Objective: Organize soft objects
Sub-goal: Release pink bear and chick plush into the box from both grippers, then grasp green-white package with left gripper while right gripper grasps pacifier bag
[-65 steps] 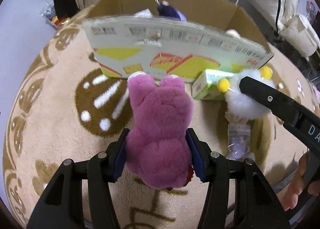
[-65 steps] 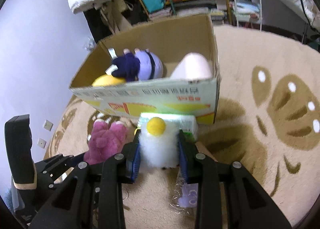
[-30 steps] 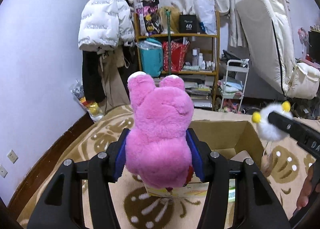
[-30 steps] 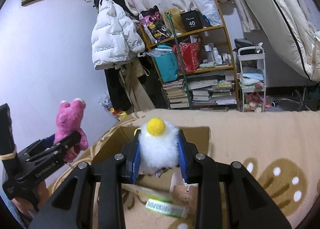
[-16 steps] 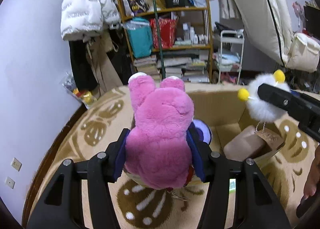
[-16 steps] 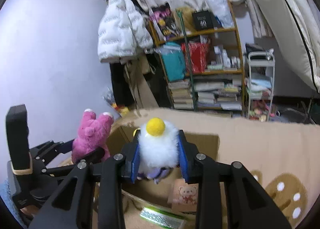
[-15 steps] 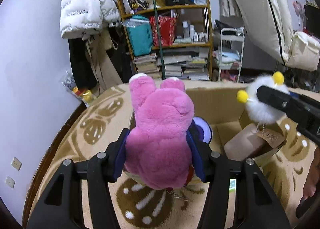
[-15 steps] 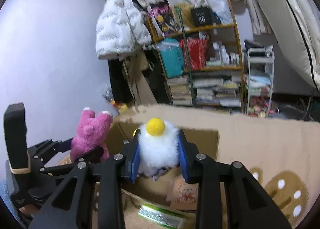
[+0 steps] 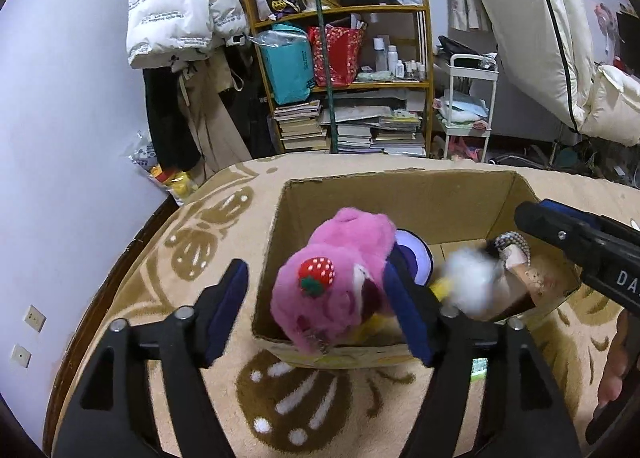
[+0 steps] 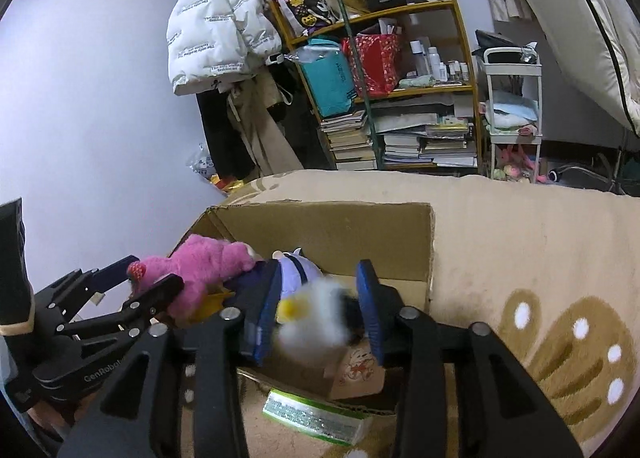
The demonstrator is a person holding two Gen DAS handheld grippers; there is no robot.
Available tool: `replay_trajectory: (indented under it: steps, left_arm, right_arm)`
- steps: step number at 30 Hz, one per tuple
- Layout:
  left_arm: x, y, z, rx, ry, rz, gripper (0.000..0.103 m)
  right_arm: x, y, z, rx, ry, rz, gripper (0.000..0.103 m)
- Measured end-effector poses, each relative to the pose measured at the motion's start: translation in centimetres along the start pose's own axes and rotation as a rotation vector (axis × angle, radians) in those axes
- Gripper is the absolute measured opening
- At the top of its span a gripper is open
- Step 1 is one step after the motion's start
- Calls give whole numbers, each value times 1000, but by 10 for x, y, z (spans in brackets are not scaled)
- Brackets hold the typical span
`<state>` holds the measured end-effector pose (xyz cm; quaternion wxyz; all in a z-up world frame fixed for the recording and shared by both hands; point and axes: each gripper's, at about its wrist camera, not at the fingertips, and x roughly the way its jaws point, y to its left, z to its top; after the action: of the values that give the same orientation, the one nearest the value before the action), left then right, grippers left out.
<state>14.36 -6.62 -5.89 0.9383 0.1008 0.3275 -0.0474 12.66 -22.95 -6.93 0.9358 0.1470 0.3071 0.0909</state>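
Observation:
Over the open cardboard box [image 9: 400,177] [image 10: 320,209] my left gripper [image 9: 316,270] [image 10: 148,276] is opening. The pink plush bear [image 9: 336,286] [image 10: 200,266] has tipped forward head-down over the box's near wall. It is still between the pads, leaning toward the right one and well apart from the left one. My right gripper [image 10: 319,274] is opening too. The white fluffy toy with yellow balls [image 10: 316,318] [image 9: 468,282] is blurred, dropping between its pads into the box. A purple and navy doll [image 9: 412,254] [image 10: 296,270] lies inside.
The box stands on a beige rug [image 9: 192,258] with brown paw prints. A green packet [image 10: 312,418] lies at the box's near side. A tan tagged item [image 9: 532,282] fills the box's right corner. A bookshelf [image 9: 352,97], a hanging white jacket and a white cart stand behind.
Both grippers sank over the box and their jaws spread. The pink bear fell forward out of the left grip. The white toy slipped down out of the right grip.

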Motion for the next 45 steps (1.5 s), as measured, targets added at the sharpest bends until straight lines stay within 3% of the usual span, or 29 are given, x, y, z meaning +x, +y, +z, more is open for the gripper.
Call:
replay_trajectory:
  steps: [10, 12, 15, 16, 17, 22, 30, 37, 45]
  left_arm:
    - [-15, 10, -3, -28, 17, 13, 86]
    - [-19, 11, -5, -23, 26, 5, 86]
    - [-27, 9, -9, -11, 35, -3, 91]
    - [-29, 8, -10, -7, 35, -3, 98]
    - [-34, 7, -13, -1, 29, 0, 100]
    - [-51, -3, -21, 31, 34, -8, 100]
    - [-62, -9, -40, 51, 123, -81, 100]
    - [-58, -9, -44, 15, 173, -169, 100]
    - [-45, -12, -42, -20, 189, -231, 100]
  right_arm:
    - [-21, 1, 0, -5, -3, -31, 76]
    - [-27, 0, -1, 2, -2, -41, 91]
    - [-36, -2, -4, 20, -2, -49, 103]
    - [-38, -2, -5, 23, 0, -51, 103]
    - [-41, -2, -6, 25, 4, -55, 103]
    - [-55, 2, -14, 14, 21, -79, 103]
    - [-73, 2, -32, 4, 104, -133, 103]
    - [-70, -6, -50, 28, 238, -228, 103]
    - [-54, -27, -69, 144, 360, -217, 103]
